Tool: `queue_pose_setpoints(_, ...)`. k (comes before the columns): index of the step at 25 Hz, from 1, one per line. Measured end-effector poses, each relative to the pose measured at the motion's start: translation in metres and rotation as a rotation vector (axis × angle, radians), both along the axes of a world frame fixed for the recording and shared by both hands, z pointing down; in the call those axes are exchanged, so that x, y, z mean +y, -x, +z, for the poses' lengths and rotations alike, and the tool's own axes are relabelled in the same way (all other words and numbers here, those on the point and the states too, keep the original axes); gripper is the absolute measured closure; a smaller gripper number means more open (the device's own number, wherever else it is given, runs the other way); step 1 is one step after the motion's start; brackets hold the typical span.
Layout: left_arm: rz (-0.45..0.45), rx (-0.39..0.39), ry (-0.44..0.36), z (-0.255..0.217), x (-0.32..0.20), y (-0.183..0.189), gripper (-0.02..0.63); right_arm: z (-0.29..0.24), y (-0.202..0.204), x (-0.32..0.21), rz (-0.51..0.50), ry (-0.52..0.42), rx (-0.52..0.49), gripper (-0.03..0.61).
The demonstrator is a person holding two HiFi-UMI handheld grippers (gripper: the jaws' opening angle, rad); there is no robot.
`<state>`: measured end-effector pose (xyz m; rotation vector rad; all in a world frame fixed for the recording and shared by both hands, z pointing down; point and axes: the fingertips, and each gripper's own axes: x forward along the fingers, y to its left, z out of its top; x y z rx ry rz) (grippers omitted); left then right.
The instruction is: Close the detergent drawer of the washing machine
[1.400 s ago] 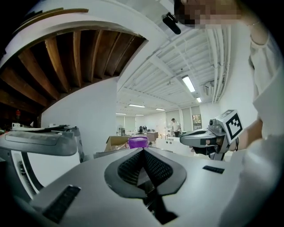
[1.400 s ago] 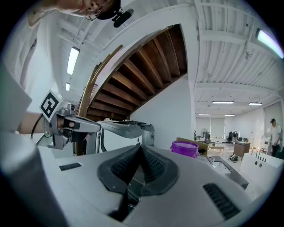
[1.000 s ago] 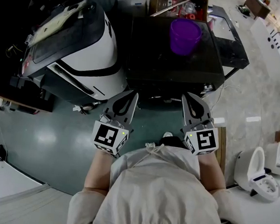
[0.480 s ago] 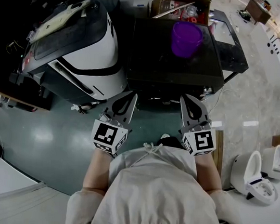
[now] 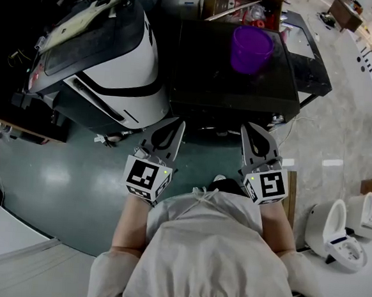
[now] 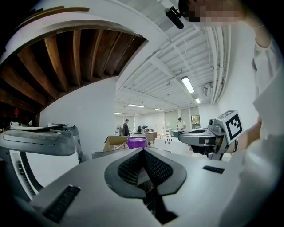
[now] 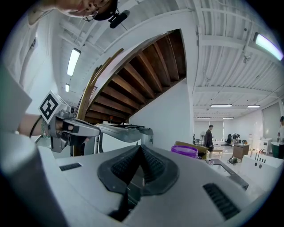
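The person held both tools close in front of the body, side by side and apart. The left tongs were closed, their ribbed pads pressed together with nothing between them. The right tongs were closed and empty too. Both pointed toward a black-topped machine straight ahead, its near edge just beyond their tips. A purple bucket stood upright on that top, toward its far right corner. A cardboard box sat behind the far edge. To the left, just beside the black one, stood a white machine with a dark lid, turned at an angle. The detergent drawer could not be made out from above. Green floor lay below the left tongs.
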<state>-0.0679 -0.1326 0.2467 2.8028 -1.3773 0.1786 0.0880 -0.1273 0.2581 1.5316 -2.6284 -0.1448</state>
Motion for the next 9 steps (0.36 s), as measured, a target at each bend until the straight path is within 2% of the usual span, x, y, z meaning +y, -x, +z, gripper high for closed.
queue_pose_setpoints(9, -0.011, 0.005, 0.012, 0.0053, -0.0055, 0.0049, 0.595, 0.0064, 0.0087, -0.0038, -0.018, 0.001, 0.004, 0.577)
